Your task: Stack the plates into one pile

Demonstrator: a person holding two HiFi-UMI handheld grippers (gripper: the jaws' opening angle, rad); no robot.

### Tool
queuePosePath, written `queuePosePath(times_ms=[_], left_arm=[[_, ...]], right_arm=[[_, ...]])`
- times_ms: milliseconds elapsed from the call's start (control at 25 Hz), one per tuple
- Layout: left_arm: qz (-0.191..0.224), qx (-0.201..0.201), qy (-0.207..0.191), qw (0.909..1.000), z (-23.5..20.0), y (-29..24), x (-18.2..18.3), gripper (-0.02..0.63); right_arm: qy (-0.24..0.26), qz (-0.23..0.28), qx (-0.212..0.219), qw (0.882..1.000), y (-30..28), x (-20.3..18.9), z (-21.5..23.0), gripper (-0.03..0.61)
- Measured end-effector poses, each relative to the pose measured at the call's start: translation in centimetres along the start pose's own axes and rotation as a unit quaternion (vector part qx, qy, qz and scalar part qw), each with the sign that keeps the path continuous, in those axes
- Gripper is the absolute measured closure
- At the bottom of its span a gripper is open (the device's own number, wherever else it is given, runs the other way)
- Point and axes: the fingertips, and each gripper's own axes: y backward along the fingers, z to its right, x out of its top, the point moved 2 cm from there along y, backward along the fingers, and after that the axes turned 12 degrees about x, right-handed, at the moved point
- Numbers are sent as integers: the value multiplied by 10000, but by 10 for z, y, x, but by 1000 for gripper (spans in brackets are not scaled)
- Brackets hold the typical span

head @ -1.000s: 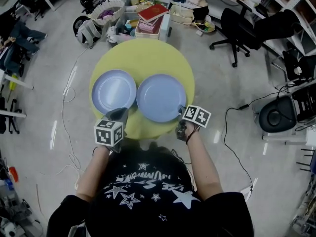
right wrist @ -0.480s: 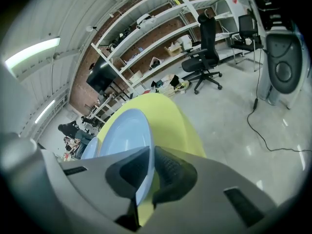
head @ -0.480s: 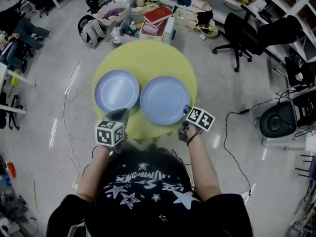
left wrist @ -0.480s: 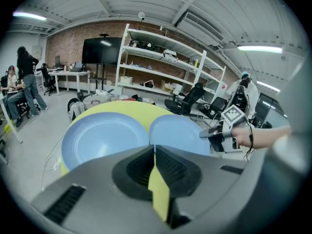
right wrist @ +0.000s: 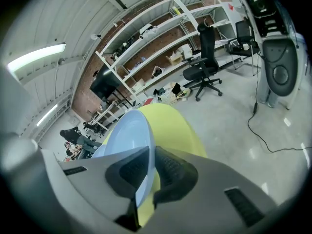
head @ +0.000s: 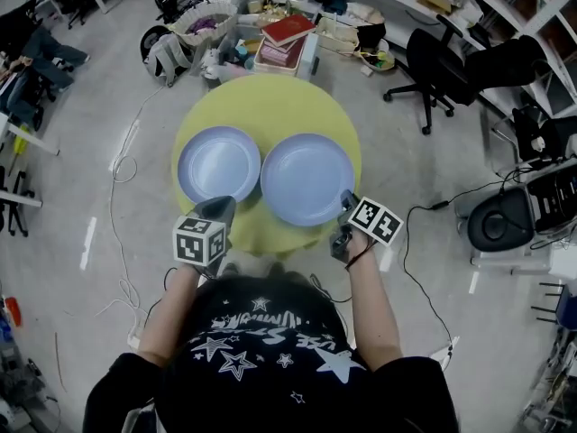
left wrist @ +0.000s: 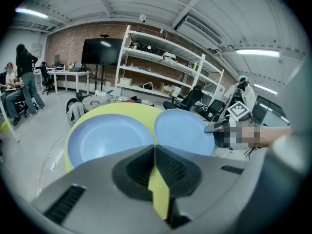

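Two pale blue plates lie side by side on a round yellow table [head: 270, 102]. The left plate [head: 219, 163] rests flat, and my left gripper [head: 216, 204] hovers at its near edge, shut with nothing in it. From the left gripper view, that plate [left wrist: 105, 135] lies just beyond the joined tips of the left gripper [left wrist: 155, 149]. My right gripper [head: 345, 198] has just been closing and now pinches the near right rim of the right plate [head: 307, 179]. The right gripper view has the plate [right wrist: 129, 135] running edge-on between the right gripper's [right wrist: 148, 152] pads, above the table [right wrist: 170, 126].
Crates with books and clutter [head: 284, 34] stand on the floor behind the table. An office chair [head: 442, 52] is at the back right, and a black machine [head: 500, 219] with floor cables is at the right. People sit at desks far left.
My right gripper has risen a little with the right plate's rim between its jaws, tipping that edge up. The left gripper and left plate have stayed put.
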Motion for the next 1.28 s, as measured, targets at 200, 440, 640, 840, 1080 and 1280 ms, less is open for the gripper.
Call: queuePosePath(times_ms=[200, 440, 640, 840, 1080, 1280], left_arm=[[42, -23, 31, 10000, -24, 9, 3, 591], [73, -9, 98, 9999, -50, 19, 3, 591], [46, -30, 188, 9998, -71, 23, 0, 591], [25, -23, 260, 9997, -93, 29, -9, 591], [-32, -12, 319, 9995, -116, 32, -14, 591], [-37, -51, 323, 9995, -127, 31, -15, 591]], right_arm=[[-63, 124, 65, 9999, 1, 4, -24, 541], [-266, 104, 266, 9992, -10, -9, -56, 541], [-279, -62, 353, 9990, -36, -26, -85, 535], [-362, -189, 355, 9985, -58, -47, -105, 534], [-429, -293, 322, 9981, -80, -61, -125, 532], [-468, -306, 301, 9980, -95, -69, -137, 526]])
